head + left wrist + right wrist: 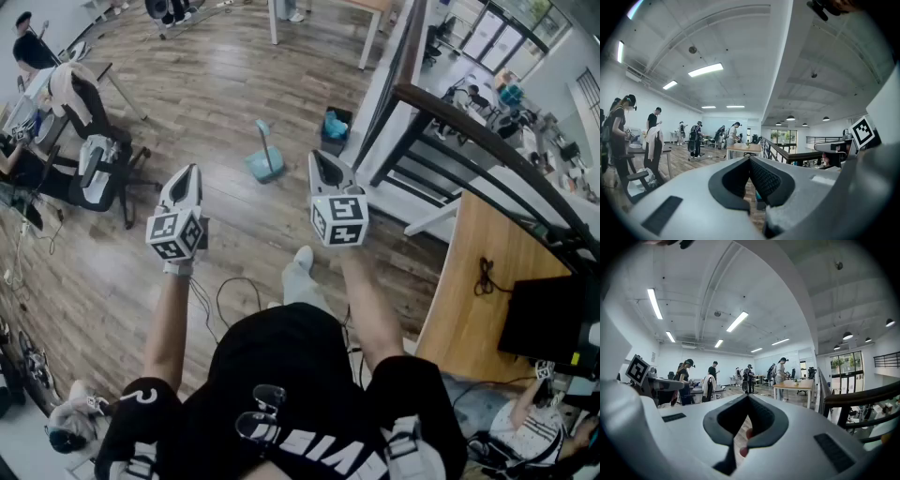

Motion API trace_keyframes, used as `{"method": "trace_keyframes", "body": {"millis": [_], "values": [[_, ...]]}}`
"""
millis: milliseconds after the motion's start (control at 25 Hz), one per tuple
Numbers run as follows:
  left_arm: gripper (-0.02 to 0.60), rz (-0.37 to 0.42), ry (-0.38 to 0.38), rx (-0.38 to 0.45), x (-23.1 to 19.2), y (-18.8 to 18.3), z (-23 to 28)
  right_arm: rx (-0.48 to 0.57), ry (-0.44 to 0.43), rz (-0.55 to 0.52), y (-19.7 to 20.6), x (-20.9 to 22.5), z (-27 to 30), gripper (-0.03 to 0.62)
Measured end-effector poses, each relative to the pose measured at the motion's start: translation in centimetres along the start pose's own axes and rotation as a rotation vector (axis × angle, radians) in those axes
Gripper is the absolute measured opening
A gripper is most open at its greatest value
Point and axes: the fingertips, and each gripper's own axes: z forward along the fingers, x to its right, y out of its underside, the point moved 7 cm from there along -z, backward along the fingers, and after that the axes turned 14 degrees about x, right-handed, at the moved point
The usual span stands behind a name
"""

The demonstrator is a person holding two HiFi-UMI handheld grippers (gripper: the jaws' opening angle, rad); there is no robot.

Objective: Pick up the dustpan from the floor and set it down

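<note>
Head view: the left gripper (192, 171) and right gripper (319, 157) are held level above the wooden floor (216, 84). Both are well apart from the teal dustpan (265, 165), which stands on the floor ahead between them, handle upright, near the floor's edge by the railing (450, 117).

Left gripper view: its jaws meet tip to tip, gripping nothing.

Right gripper view: its jaws are closed too, and empty.
</note>
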Motion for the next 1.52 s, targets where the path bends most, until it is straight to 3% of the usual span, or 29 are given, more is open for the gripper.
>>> {"method": "trace_keyframes", "body": {"millis": [360, 960, 1240, 1520], "values": [[-0.002, -0.016, 0.01, -0.025, -0.9, 2.0, 3.8, -0.028, -0.001, 0.008, 1.7, 1.6, 3.4, -0.008], [-0.002, -0.042, -0.012, -0.059, -6.9, 4.9, 15.1, -0.077, -0.011, -0.018, 4.8, 5.3, 15.9, -0.008], [-0.002, -0.041, -0.005, -0.079, -8.0, 7.6, 21.0, -0.116, -0.032, -0.019, 7.7, 8.2, 21.4, -0.006], [-0.002, -0.059, -0.008, -0.1, -11.1, 9.8, 25.1, -0.146, -0.058, -0.009, 10.5, 8.5, 26.6, -0.006]]}}
